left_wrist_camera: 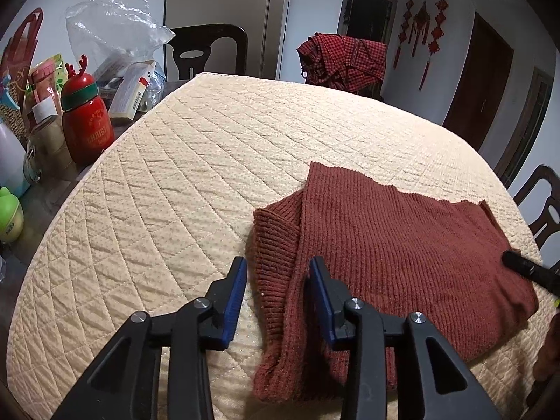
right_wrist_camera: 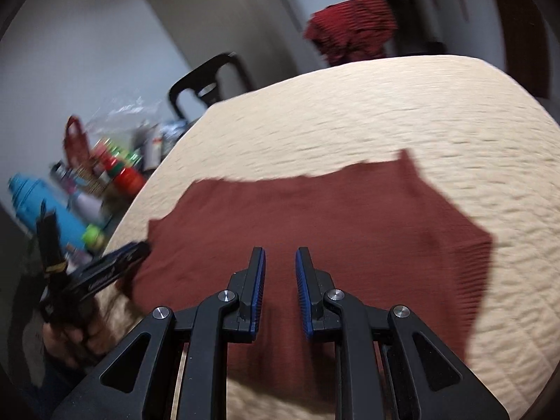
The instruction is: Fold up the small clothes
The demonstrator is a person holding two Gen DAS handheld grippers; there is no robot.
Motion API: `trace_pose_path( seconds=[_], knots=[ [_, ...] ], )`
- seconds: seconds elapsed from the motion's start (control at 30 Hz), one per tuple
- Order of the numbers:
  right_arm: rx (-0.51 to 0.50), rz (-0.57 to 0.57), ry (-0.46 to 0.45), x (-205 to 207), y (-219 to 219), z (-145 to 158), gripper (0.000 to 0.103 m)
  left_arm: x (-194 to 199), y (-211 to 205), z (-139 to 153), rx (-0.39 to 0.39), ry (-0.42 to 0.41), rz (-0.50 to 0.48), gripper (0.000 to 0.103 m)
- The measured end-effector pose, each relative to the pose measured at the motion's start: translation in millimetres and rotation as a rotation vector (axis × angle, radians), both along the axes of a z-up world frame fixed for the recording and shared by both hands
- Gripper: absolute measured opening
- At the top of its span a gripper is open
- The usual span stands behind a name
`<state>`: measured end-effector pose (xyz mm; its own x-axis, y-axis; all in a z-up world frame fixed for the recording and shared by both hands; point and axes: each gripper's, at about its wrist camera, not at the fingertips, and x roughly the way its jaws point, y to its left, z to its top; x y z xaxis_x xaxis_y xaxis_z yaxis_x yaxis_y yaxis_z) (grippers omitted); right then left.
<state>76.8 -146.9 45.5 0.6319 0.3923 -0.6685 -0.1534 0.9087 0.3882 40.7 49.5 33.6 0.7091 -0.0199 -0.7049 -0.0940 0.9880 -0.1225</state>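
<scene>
Quilted table (left_wrist_camera: 175,161): left claw (left_wrist_camera: 278,273) open astride sweater (left_wrist_camera: 402,245).

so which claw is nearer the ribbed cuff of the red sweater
Left. The left claw stands open right around the ribbed cuff at the sweater's left edge. The right claw hangs open over the sweater's middle.
</scene>
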Motion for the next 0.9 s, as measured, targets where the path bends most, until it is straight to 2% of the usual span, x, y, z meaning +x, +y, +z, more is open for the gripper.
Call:
trace_pose_path(
  seconds=[0.13,0.23,0.53,0.7,0.9],
  knots=[
    [-0.015,0.06,0.011,9.7,21.8,-5.2,0.018,3.0,2.0,0.0,-0.026,-0.007,-0.002,0.048],
    [-0.046,0.081,0.023,18.4,33.6,-8.8,0.018,7.4,2.2,-3.5,-0.035,0.002,-0.009,0.048],
    [-0.075,0.07,0.053,37.0,37.5,-17.4,0.018,14.0,5.1,-11.4,-0.06,0.024,-0.01,0.052],
    [-0.076,0.096,0.049,22.2,41.0,-14.9,0.018,14.1,10.1,-13.0,-0.091,0.027,-0.017,0.053],
    [-0.047,0.121,0.053,-5.8,40.1,-17.2,0.018,19.7,25.5,-15.9,-0.201,0.024,-0.033,0.054]
  ],
)
